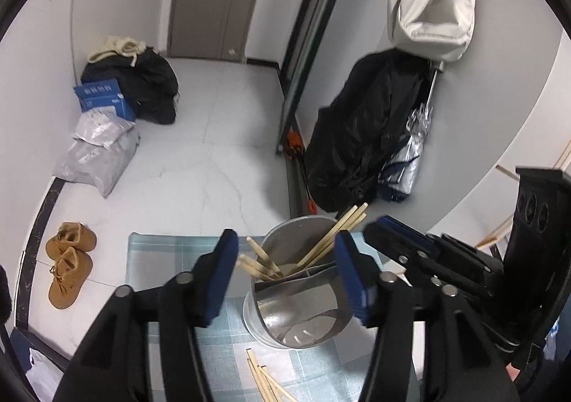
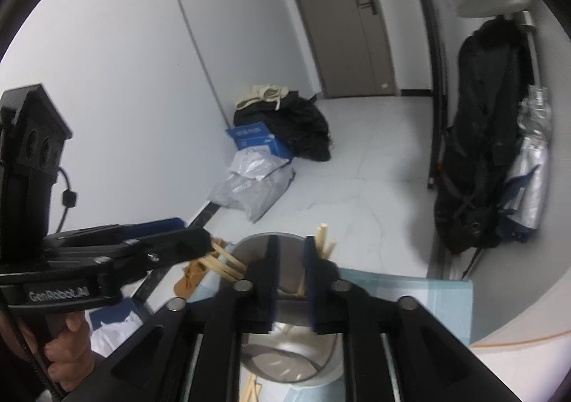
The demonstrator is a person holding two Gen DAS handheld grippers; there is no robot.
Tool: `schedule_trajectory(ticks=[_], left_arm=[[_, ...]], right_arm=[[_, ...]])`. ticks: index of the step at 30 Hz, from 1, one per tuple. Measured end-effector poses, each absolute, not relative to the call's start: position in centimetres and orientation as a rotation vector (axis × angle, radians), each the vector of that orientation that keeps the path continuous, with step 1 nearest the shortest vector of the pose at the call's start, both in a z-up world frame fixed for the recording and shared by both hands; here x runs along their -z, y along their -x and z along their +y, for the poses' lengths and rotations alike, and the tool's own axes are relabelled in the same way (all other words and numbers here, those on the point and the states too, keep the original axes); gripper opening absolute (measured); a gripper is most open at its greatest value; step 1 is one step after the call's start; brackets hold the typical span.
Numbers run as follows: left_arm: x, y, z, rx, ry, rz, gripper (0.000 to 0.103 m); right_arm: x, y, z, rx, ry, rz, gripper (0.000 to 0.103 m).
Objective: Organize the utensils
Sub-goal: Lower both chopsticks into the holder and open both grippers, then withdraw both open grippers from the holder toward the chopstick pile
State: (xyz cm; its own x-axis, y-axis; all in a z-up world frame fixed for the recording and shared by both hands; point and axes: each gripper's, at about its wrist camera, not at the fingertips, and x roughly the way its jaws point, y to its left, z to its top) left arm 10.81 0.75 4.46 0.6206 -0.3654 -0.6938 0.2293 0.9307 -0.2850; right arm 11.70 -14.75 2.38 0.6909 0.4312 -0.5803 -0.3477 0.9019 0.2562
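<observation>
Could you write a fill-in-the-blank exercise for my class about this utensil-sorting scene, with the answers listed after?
1. The wooden chopsticks stand inside a shiny ____ holder.
2. The holder rests on a pale blue ____ cloth.
3. On the floor to the left lies a pair of ____ boots.
4. More chopsticks lie loose on the cloth, on the ____ side of the holder, towards the camera.

Answers: metal; checked; brown; near

Left tongs (image 1: 285, 271) stand open around the steel holder (image 1: 296, 316) of chopsticks (image 1: 335, 234).
</observation>
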Motion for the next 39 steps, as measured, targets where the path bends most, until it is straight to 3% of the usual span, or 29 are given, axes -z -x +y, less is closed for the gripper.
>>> schedule_trajectory(ticks=[2, 11, 14, 16, 21, 23, 39], left_arm=[[-4.7, -10.2, 1.0, 0.332, 0.184, 0.823, 0.061], [-5.5, -7.1, 1.3, 0.256, 0.176, 0.791, 0.064], [-5.8, -5.7, 1.1, 0.240, 0.169, 0.767, 0.075], [-5.9, -4.9, 1.2, 0.230, 0.169, 0.747, 0.076], [-5.9, -3.1, 0.9, 0.208, 0.156, 0.723, 0.079], [-5.8, -2.5, 1.0, 0.196, 0.154, 0.713, 0.084], [-2.7, 1.2, 1.2, 0.146, 0.143, 0.668, 0.086]], right_arm=[[-2.7, -10.7, -15.3, -0.419, -0.132, 0.668, 0.020], [-4.3, -6.0, -16.9, -0.376, -0.132, 0.611, 0.029], [-4.9, -4.3, -17.1, -0.368, -0.133, 0.584, 0.033], [-5.1, -3.0, -17.3, -0.368, -0.134, 0.569, 0.035], [-5.5, -0.6, -17.1, -0.350, -0.114, 0.536, 0.045], [-5.4, 0.4, -17.0, -0.337, -0.103, 0.525, 0.054], [-2.0, 4.8, -16.8, -0.318, -0.078, 0.518, 0.066]])
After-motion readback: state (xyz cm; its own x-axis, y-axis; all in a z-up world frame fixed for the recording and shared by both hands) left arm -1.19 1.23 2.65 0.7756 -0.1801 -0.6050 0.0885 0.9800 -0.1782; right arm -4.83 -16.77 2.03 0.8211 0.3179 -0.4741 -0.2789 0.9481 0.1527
